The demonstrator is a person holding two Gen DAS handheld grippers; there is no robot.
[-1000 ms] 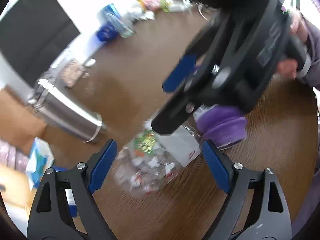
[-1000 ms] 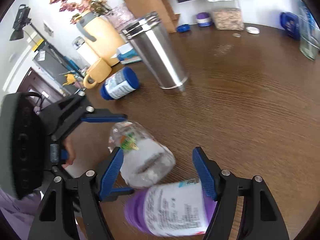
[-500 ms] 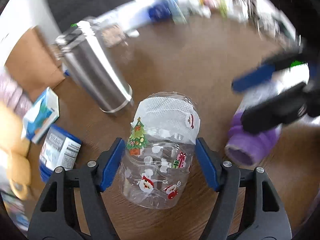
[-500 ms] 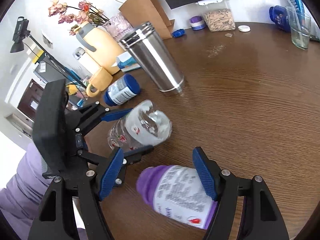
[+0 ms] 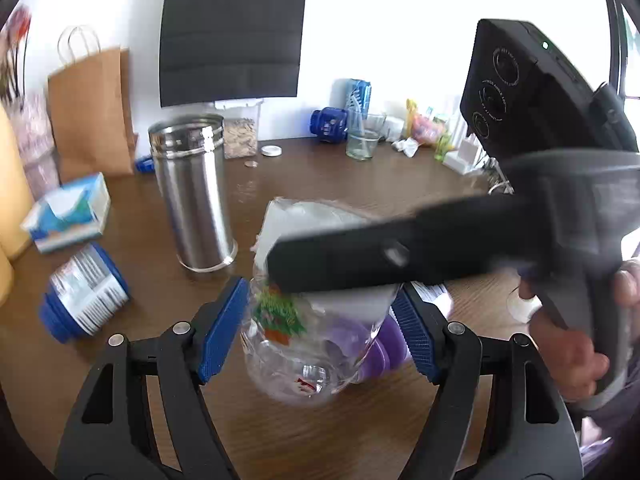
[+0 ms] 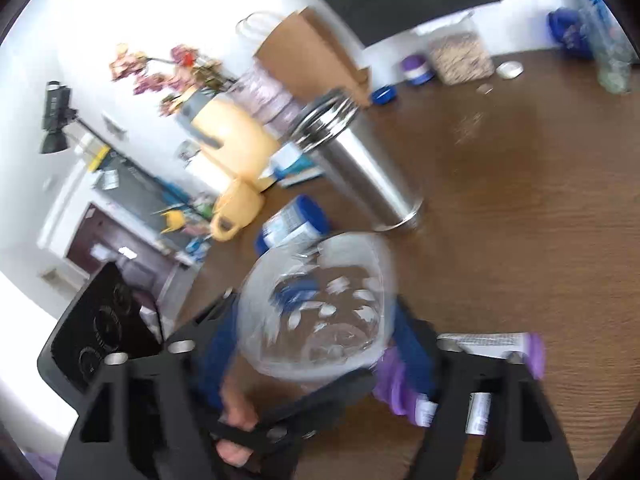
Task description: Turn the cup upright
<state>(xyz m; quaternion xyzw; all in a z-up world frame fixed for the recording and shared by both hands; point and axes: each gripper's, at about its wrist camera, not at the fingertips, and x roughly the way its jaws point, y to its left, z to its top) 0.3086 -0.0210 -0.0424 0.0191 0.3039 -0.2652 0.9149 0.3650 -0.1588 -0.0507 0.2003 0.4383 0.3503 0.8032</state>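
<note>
A clear plastic cup [image 5: 304, 320] printed with Christmas trees and Santas stands between the blue pads of my left gripper [image 5: 320, 328], which is shut on it just above the brown table. In the right wrist view the cup [image 6: 320, 312] shows its open mouth facing the camera. My right gripper [image 6: 316, 344] sits around the cup's upper part with both pads beside it; its black finger [image 5: 380, 256] crosses the cup in the left wrist view. Blur hides whether the right pads press on the cup.
A tall steel tumbler [image 5: 192, 196] stands upside down behind the cup. A purple-lidded bottle [image 6: 472, 364] lies right beside it. A blue-lidded jar [image 5: 84, 292] lies at left. A drinking glass [image 5: 362, 142], seed jar and paper bag [image 5: 90, 108] stand at the back.
The left gripper tilted the cup up from lying on its side, mouth now upward. The right gripper left the purple bottle and moved over the cup's top.
</note>
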